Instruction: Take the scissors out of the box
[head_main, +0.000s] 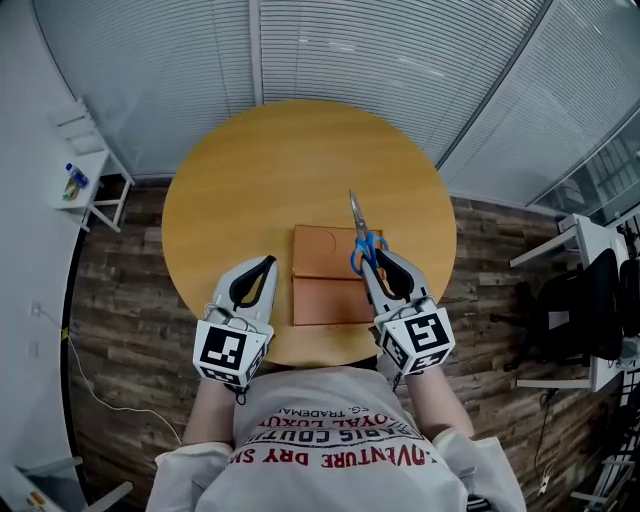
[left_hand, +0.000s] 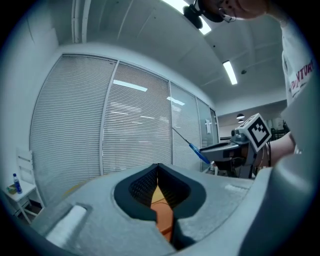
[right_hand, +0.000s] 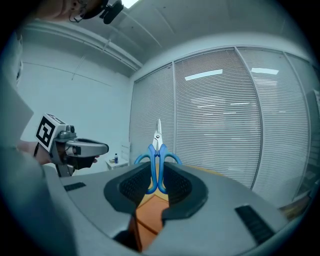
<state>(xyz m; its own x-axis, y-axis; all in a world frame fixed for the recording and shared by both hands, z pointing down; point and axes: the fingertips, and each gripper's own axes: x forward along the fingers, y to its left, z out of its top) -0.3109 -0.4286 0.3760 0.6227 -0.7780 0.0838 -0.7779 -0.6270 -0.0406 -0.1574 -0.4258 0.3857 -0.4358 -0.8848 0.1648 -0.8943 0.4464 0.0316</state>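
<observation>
our right gripper (head_main: 372, 258) (right_hand: 159, 172) clamped on the scissors (head_main: 358, 228) (right_hand: 157, 145) by the blue handles, blades pointing away, over the open orange box (head_main: 322, 285) on the round table (head_main: 250, 160), our left gripper (head_main: 268, 262) (left_hand: 158, 167) squeezed together, empty

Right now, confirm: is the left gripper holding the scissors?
No; the right gripper grips the scissors, while the left gripper is shut on nothing.

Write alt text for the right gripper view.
The right gripper holds blue-handled scissors between its jaws, blades pointing ahead, over an orange box. The left gripper shows at left, with window blinds behind.
</observation>
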